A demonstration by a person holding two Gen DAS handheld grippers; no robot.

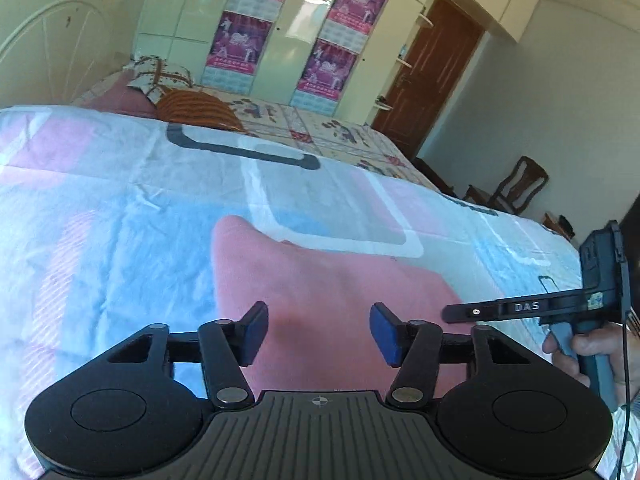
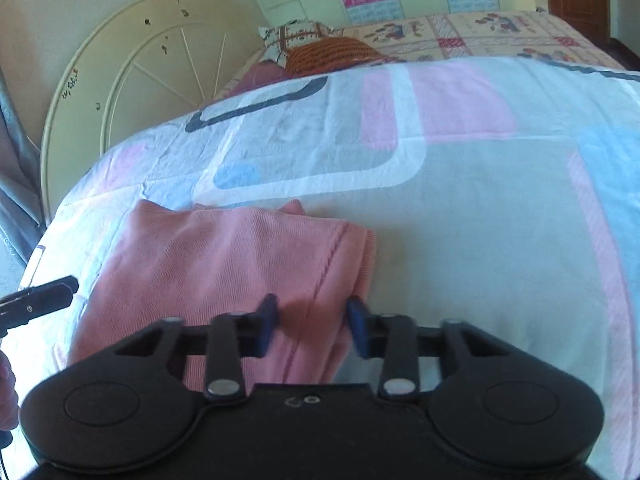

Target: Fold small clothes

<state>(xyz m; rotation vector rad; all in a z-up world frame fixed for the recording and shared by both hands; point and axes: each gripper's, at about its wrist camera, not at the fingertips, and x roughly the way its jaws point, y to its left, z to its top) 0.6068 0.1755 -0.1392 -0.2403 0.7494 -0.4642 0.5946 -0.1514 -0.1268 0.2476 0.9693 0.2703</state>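
Left hand-held gripper (image 1: 318, 330) gapes over the pink garment (image 2: 224, 264) on the bed (image 2: 460, 200); right hand-held gripper (image 2: 312, 326) pinches its fold.

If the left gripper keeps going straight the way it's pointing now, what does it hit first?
Most likely the pink garment. The left gripper points downward at it with its fingers apart and nothing between them, and the cloth fills the gap ahead. How far off the cloth lies is hard to judge in this view.
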